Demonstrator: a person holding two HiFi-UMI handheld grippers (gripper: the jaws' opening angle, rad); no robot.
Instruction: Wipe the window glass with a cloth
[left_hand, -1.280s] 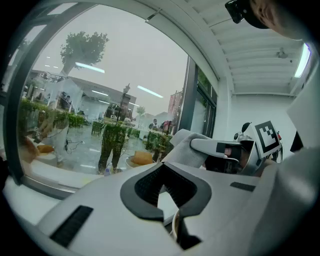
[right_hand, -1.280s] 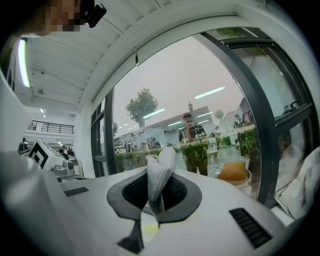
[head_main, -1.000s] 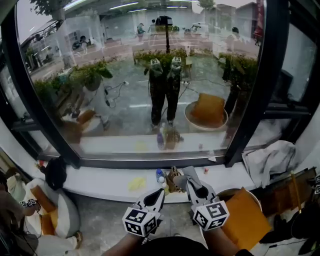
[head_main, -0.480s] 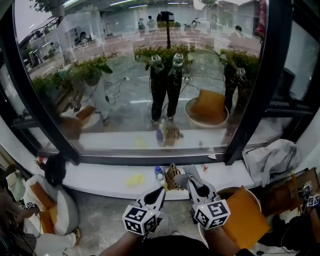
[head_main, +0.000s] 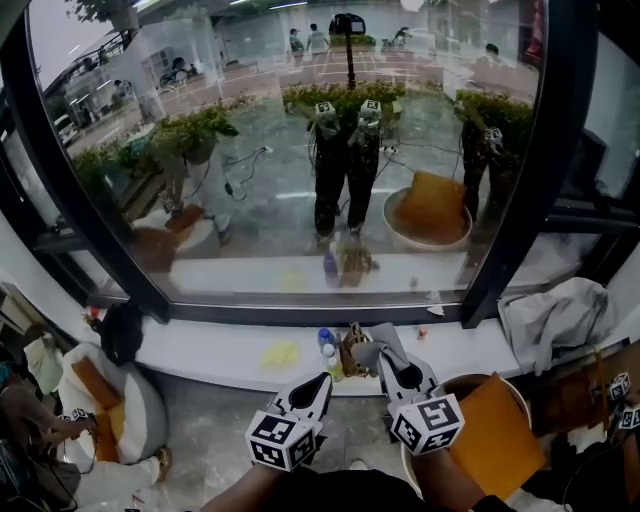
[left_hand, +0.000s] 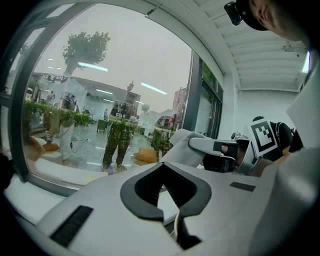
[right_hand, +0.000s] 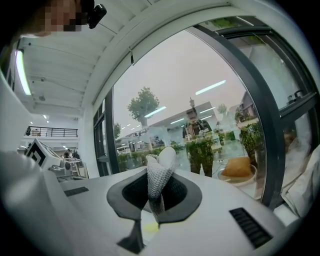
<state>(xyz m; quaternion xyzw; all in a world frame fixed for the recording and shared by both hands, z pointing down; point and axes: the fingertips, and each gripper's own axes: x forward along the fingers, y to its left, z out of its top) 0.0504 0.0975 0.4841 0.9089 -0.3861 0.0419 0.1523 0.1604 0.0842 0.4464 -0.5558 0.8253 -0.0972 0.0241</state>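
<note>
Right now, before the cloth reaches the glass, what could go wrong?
The right tongs pinch only a narrow fold of the grey cloth; pressure on the window glass may pull it loose. A small bottle stands on the sill just ahead of them; a low stroke could knock it over.

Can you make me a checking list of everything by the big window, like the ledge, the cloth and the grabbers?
Surface: white sill below the window glass.
Job's things: grey cloth, not touching the glass.
Clutter: yellow rag, blue-capped bottle and brown bundle on the sill.
Grippers: right gripper shut on the grey cloth; left gripper shut, empty.
Cables: light cable seen in the glass.
Surroundings: orange cushion, grey blanket at right.
</note>
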